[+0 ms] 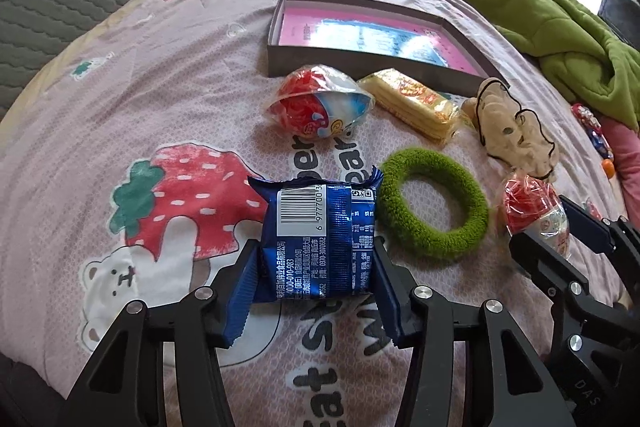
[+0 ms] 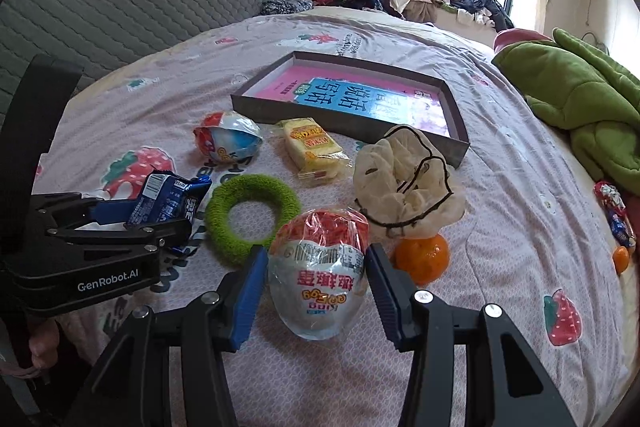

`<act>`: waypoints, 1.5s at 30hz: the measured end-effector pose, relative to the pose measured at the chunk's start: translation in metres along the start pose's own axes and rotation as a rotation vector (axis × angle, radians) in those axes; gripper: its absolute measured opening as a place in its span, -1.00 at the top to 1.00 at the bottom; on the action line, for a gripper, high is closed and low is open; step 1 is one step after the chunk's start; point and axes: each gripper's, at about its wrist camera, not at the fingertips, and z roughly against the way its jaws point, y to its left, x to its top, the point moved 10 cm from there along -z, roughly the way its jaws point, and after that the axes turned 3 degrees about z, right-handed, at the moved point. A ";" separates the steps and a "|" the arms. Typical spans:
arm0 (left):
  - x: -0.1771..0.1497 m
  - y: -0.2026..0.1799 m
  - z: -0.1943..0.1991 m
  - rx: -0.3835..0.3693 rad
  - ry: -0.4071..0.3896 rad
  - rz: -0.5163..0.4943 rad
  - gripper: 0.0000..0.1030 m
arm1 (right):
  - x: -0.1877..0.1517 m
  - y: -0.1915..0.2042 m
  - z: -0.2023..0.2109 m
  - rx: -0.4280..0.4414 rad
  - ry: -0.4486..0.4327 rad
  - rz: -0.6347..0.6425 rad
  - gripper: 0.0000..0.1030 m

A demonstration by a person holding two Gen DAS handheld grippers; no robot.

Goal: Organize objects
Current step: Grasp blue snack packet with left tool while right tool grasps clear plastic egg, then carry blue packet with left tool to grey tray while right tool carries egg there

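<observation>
Snacks and small items lie scattered on the pink strawberry-print bedspread (image 1: 120, 99), in front of the shallow grey cardboard box (image 1: 460, 39) with a pink-and-blue book lying flat inside it, which I judge to be where they go. My left gripper (image 1: 316, 271) has its blue pads pressed against both sides of the blue foil snack packet (image 1: 316, 235), which lies flat on the bed, barcode up. My right gripper (image 2: 316, 283) is clamped on the red-and-white egg-shaped toy in clear wrapping (image 2: 318, 279), beside the small orange mandarin (image 2: 422, 259). Both grips look seated, so I judge the next move to be a lift. I would raise each straight up first, so the packet's crimped ends clear the fuzzy green ring (image 1: 434, 203) just beside it and the egg does not nudge the mandarin or the beige drawstring pouch (image 2: 404, 183). The foil is slick and the egg round, so I would keep pressure steady, move slowly, and carry both over the near wall of the box.
</observation>
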 end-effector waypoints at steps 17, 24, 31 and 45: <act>0.014 -0.010 0.035 0.018 -0.078 -0.008 -0.05 | 0.017 -0.008 0.025 0.018 -0.076 -0.036 0.01; 0.023 -0.019 0.036 0.013 -0.084 -0.018 -0.05 | 0.026 -0.013 0.027 0.012 -0.094 -0.041 0.01; 0.042 -0.029 0.038 0.011 -0.114 -0.033 -0.05 | 0.040 -0.024 0.025 -0.002 -0.115 -0.050 0.01; 0.096 -0.049 0.025 -0.006 -0.157 -0.067 -0.05 | 0.091 -0.051 0.015 -0.032 -0.181 -0.066 0.01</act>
